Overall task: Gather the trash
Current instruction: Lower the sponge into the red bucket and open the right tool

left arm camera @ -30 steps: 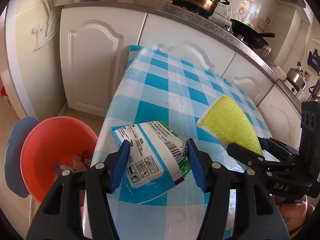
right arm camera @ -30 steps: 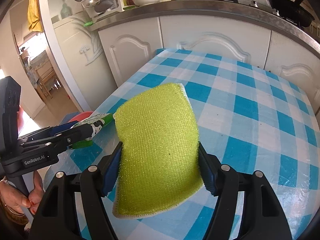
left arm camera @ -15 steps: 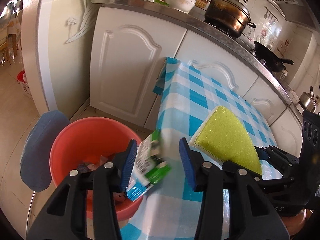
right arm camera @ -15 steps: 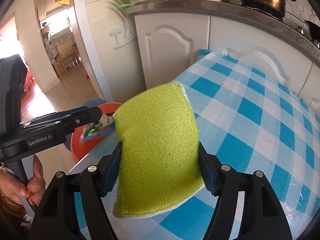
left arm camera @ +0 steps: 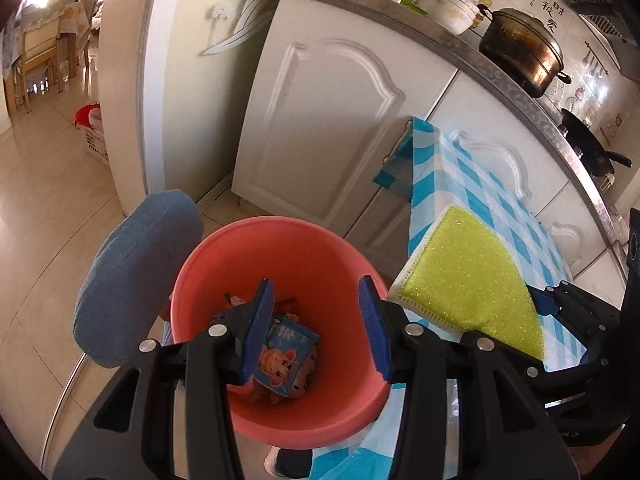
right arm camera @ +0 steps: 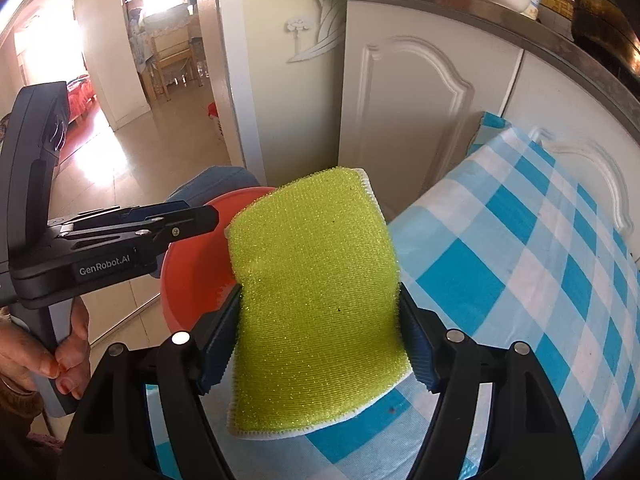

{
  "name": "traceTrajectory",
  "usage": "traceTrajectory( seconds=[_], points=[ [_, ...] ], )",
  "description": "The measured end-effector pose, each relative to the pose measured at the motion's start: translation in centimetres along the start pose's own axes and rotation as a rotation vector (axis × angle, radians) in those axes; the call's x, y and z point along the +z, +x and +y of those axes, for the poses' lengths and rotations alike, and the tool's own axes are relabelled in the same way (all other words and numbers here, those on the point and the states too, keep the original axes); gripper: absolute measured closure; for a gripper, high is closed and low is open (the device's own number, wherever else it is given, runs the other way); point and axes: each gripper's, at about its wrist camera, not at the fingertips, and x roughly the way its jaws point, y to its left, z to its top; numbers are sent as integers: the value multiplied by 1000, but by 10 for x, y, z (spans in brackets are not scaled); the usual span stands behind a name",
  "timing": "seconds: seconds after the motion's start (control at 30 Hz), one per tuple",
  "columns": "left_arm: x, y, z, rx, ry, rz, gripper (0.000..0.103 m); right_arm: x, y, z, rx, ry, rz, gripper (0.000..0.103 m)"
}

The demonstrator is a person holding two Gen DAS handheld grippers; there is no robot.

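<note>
Left wrist view: the left tool hangs above a round salmon plastic bucket, its jaws apart and empty after just narrowing. A glossy wrapper with a cartoon animal lies inside the bucket.

Right wrist view: the right tool clamps a fuzzy lime-green sponge cloth beside the bucket, over the checked desk. The left tool reads "GenRobot.AI".

— What do the left tongs look like?

— Black plastic arms, each with 2 round silver screws, ending in ribbed blue pads. Seen from the side, the body carries white "GenRobot.AI" lettering (on a boxy black housing above a grey handle).

— And the right tongs?

— The same build: black arms, silver screws, blue pads. A hand shows at the handle, with a brown cuff at its wrist.
</note>
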Motion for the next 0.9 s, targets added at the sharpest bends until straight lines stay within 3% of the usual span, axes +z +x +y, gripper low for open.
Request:
traceTrajectory(
  seconds=[0.4,0.67,0.87,0.9],
  points=[
    [-4,3,38,60,-66,12,58,14,37,33,10,-112,50,15],
    [-7,8,48,81,-69,30,57,19,39,29,29,-65,27,13],
    [-8,10,44,107,-54,32,48,18,38,30,33,-54,23,12],
    [-8,10,43,114,-51,30,42,18,38,31,33,-53,24,11]
  ],
)
